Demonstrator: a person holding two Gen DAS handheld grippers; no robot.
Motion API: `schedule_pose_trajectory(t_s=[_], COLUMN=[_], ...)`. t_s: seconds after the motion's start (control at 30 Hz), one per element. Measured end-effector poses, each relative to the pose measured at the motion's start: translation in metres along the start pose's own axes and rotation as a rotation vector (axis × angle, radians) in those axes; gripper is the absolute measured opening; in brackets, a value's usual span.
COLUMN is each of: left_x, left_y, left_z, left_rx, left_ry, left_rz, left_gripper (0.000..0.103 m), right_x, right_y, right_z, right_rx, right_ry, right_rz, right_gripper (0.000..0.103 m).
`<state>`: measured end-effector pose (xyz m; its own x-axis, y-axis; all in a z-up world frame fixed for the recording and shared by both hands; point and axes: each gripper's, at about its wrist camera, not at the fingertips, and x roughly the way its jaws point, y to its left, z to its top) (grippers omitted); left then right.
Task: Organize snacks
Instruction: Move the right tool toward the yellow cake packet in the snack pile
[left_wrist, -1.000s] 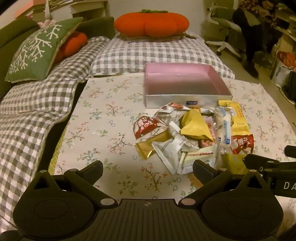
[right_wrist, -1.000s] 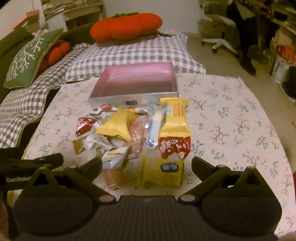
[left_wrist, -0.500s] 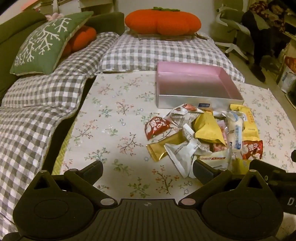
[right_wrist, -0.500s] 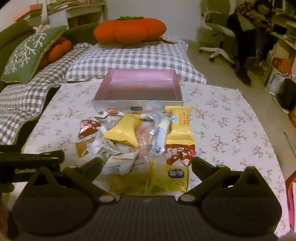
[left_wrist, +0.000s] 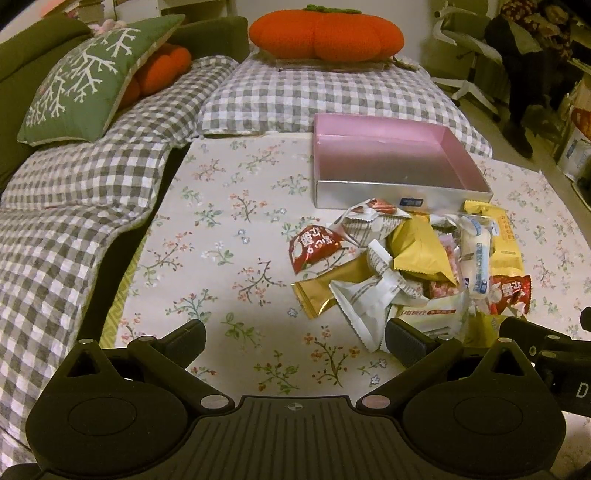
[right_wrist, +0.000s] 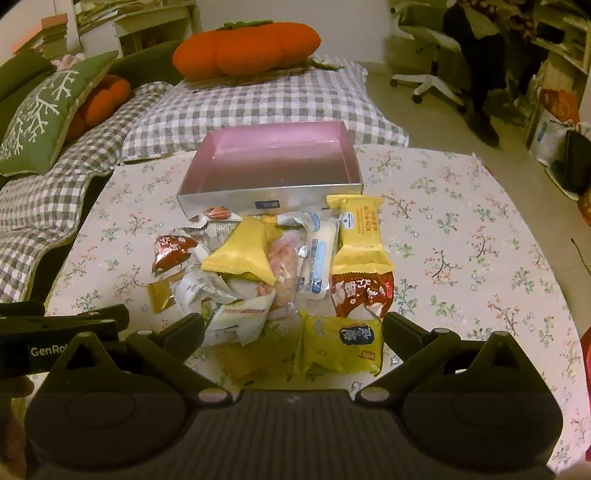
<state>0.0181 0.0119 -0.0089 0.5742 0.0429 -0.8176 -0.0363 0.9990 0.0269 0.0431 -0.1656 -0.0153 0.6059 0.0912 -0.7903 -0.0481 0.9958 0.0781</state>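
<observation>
A heap of wrapped snacks (left_wrist: 410, 269) (right_wrist: 273, 266) lies on the floral tablecloth, in front of a shallow silver box with a pink inside (left_wrist: 391, 162) (right_wrist: 273, 162) that holds nothing. My left gripper (left_wrist: 295, 339) hangs open over bare cloth, left of the heap. My right gripper (right_wrist: 293, 328) is open at the near edge of the heap, with a yellow packet (right_wrist: 340, 345) lying between its fingers, untouched. A red packet (right_wrist: 362, 293) and a long yellow bar (right_wrist: 360, 230) lie just beyond.
The floral-cloth table (left_wrist: 221, 236) abuts a checked cushion bench (left_wrist: 74, 221) on the left and back. An orange pumpkin pillow (left_wrist: 325, 31) and a green pillow (left_wrist: 92, 79) rest there. An office chair (right_wrist: 436, 55) and a seated person (right_wrist: 487, 44) are at the far right.
Both views have shifted slightly, so the heap and box sit further right in the left view and a little nearer in the right view. Both grippers stay open and hold nothing.
</observation>
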Motion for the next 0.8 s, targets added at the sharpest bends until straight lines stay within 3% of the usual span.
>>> schedule_pose_trajectory(t_s=[0.5, 0.8], left_x=[0.013, 0.025], left_y=[0.001, 0.025], left_z=[0.0, 0.008], left_rx=[0.009, -0.067], left_ry=[0.025, 0.033], left_rz=[-0.003, -0.004], left_gripper=[0.103, 0.103], right_x=[0.008, 0.011], right_y=[-0.003, -0.057], right_z=[0.002, 0.022], right_rx=[-0.019, 0.114], right_ry=[0.013, 0.0], right_rz=[0.003, -0.002], right_gripper=[0.102, 0.102])
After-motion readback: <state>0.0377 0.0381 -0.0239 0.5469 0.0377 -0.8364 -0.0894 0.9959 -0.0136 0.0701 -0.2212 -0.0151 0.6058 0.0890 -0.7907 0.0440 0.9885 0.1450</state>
